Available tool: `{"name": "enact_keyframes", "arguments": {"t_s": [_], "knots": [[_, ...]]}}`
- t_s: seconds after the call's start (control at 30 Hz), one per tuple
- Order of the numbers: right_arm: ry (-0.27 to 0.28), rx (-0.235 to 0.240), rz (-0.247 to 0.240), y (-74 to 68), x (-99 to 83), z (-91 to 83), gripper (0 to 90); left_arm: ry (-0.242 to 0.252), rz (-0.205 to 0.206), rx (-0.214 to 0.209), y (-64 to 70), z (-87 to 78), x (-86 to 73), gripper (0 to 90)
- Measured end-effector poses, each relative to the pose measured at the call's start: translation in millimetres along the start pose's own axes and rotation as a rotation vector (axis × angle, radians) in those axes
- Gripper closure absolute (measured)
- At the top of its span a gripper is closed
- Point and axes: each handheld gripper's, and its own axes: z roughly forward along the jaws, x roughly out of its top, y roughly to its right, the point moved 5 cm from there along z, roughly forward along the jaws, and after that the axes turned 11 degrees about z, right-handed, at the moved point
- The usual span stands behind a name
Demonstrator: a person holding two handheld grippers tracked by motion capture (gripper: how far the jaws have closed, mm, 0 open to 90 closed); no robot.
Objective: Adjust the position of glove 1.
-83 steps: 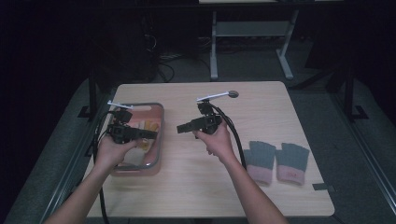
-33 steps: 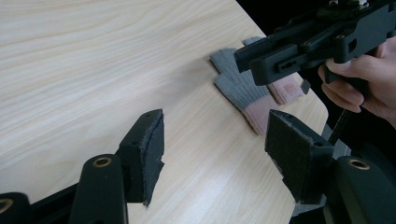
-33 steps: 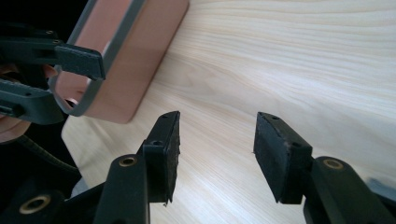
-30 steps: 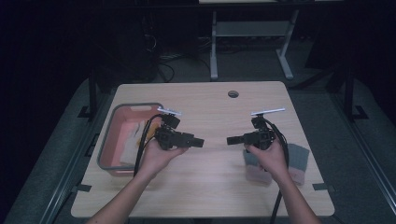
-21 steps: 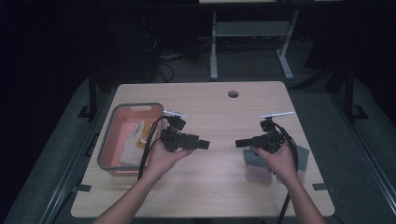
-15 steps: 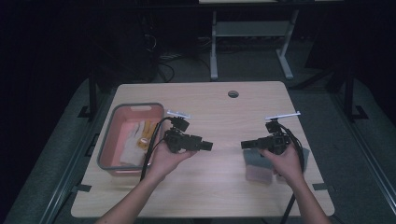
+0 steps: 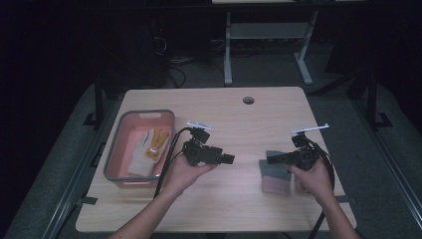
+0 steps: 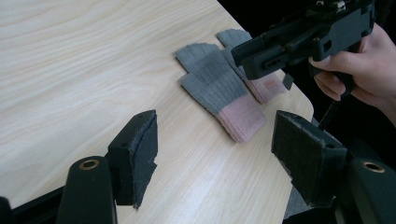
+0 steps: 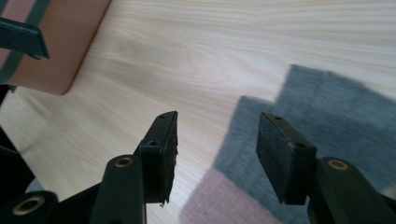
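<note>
A pair of grey knit gloves with pink cuffs (image 7: 275,172) lies on the right part of the table. In the left gripper view the nearer glove (image 8: 218,89) lies flat with the second glove (image 8: 258,74) behind it. My right gripper (image 7: 269,160) hovers low over the gloves, open and holding nothing. Its jaws stand apart above the grey glove (image 9: 327,126) and its pink cuff (image 9: 219,203). My left gripper (image 7: 230,159) is held over the table's middle, open and pointing right at the gloves. My left gripper (image 8: 215,128) has nothing between its jaws.
A pink basket with a grey rim (image 7: 112,158) stands at the table's left, with a white and yellow pair of gloves (image 7: 149,145) inside. A cable hole (image 7: 248,100) sits near the far edge. The basket's corner (image 9: 70,46) appears beyond the right gripper (image 9: 218,121).
Both hands moved right. The left gripper went from above the basket to the table's middle. The right gripper went from mid-table down to the grey gloves.
</note>
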Motion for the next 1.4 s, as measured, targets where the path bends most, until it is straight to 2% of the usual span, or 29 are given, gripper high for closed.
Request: {"name": "enact_keyframes", "arguments": {"t_s": [0.2,0.37,0.4,0.43,0.47,0.5,0.6,0.63,0.77,1.27,1.33,1.4], "knots": [[0.005,-0.043,-0.006,10.1,-4.6,-7.0,48.7,-0.001,0.000,-0.001,3.1,6.6,-0.3,28.8],[-0.003,-0.100,-0.015,26.5,-12.6,-15.4,48.9,-0.013,0.012,-0.009,6.3,12.6,-2.7,28.6],[-0.003,-0.100,-0.015,26.5,-12.6,-15.4,48.9,-0.013,0.012,-0.009,6.3,12.6,-2.7,28.6],[-0.001,-0.126,-0.012,33.4,-15.4,-19.9,48.9,-0.013,0.009,-0.010,7.2,14.6,-3.5,28.6],[-0.001,-0.126,-0.012,33.4,-15.4,-19.9,48.9,-0.017,0.012,-0.010,7.2,16.0,-4.2,28.6],[0.010,-0.135,-0.011,40.3,-17.2,-24.2,49.8,-0.017,0.016,-0.007,7.3,18.7,-5.6,28.4],[0.016,-0.151,0.004,46.3,-19.0,-27.8,50.2,-0.015,0.010,-0.009,7.7,23.1,-7.5,28.2],[0.020,-0.165,0.022,53.1,-21.7,-31.7,50.2,-0.020,0.008,-0.016,9.2,27.3,-9.1,28.2],[0.026,-0.195,0.033,64.0,-26.7,-36.4,50.1,-0.028,0.007,-0.024,12.8,35.3,-11.0,28.2],[0.042,-0.297,0.029,88.6,-34.2,-44.1,49.0,-0.040,0.015,-0.039,17.3,50.7,-12.0,28.2],[0.031,-0.334,0.023,93.7,-36.0,-43.7,49.0,-0.037,0.014,-0.041,18.2,52.8,-11.9,28.2],[0.030,-0.343,0.021,95.5,-36.7,-43.3,49.0,-0.034,0.019,-0.035,18.7,54.3,-11.7,28.2]]}}
